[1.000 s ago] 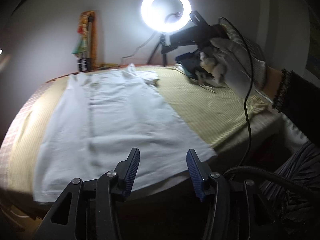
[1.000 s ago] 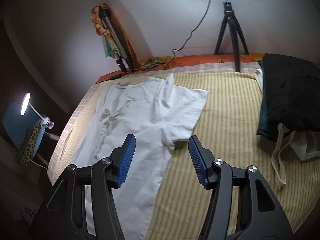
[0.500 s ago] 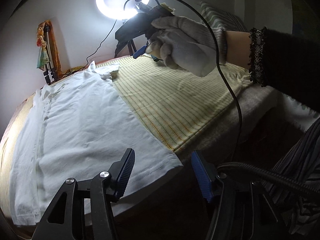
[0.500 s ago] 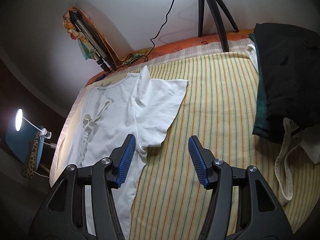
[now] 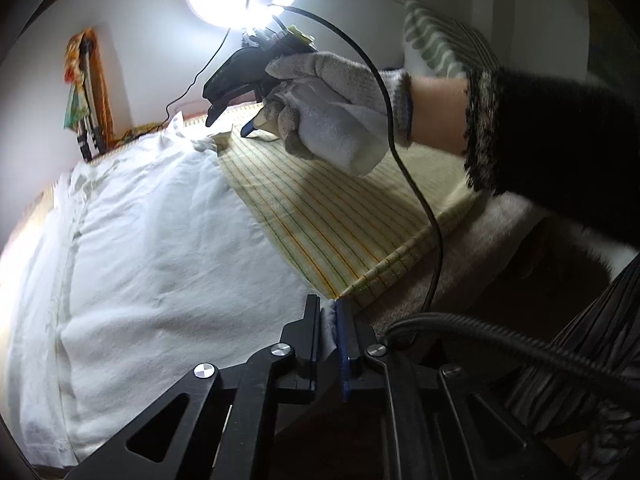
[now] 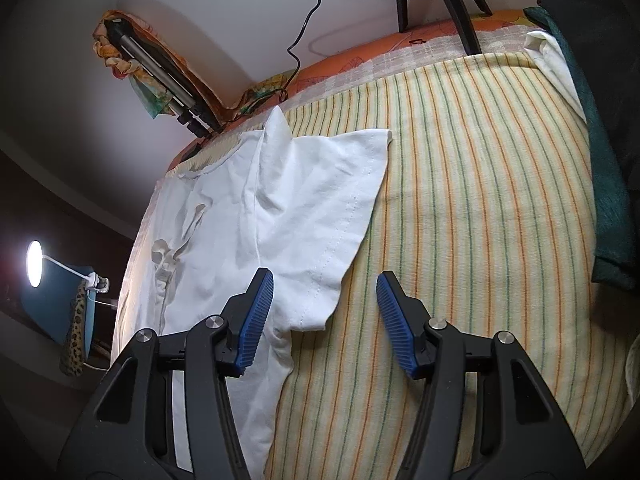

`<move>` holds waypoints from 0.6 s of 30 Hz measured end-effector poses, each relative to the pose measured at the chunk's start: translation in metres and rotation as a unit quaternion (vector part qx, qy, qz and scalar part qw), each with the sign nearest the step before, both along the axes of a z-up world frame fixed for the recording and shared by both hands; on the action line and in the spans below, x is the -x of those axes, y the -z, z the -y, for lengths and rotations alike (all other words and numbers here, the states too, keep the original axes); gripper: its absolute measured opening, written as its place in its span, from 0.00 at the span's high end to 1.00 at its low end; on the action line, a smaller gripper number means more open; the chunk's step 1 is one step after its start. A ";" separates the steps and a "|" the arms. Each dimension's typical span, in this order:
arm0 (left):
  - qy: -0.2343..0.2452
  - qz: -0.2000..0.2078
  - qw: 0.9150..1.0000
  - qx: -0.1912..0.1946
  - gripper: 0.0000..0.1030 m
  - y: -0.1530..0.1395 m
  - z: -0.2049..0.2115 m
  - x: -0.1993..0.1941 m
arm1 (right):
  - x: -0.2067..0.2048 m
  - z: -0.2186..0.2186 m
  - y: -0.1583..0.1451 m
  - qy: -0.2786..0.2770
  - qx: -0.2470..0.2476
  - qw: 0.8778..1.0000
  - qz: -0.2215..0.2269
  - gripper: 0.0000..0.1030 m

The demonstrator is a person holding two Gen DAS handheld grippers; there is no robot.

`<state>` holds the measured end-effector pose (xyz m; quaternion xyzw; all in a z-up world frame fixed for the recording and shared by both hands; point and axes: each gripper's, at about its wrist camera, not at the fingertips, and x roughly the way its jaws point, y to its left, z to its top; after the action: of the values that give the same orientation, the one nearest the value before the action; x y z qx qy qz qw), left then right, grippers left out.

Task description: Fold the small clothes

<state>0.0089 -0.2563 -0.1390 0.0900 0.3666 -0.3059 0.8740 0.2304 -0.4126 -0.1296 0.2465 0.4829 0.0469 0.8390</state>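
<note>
Left tongs on the hem corner, right tongs lining up on the sleeve.

Left tongs (image 5: 329, 322) pressed together, pinching the white t-shirt (image 5: 160, 232) at its hem corner, at the near edge of the bed (image 5: 340, 216). Right tongs (image 6: 325, 312) spread, holding nothing, hovering over the short sleeve (image 6: 336, 200) with its free corner between the blue pads (image 6: 256, 316); contact can't be told. Shirt lies flat along the bed's left side, collar toward the far edge by the wall. Looks like thin, limp cotton: light, will drape and crease, sags unless held at two points. Best grip is probably the stitched hems, sleeve edge or shoulder seam. Dark clothes (image 6: 600, 100) piled at the far right corner.
</note>
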 end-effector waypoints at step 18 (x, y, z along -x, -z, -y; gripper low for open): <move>-0.050 -0.041 0.993 0.098 0.98 -0.012 -0.038 -0.010 | -0.014 -0.036 0.003 -0.018 0.053 0.998 -0.016 0.91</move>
<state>0.0186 -0.2180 -0.1270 -0.0275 0.3743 -0.2997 0.8771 0.2439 -0.3770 -0.1322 0.1938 0.5022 0.0325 0.8421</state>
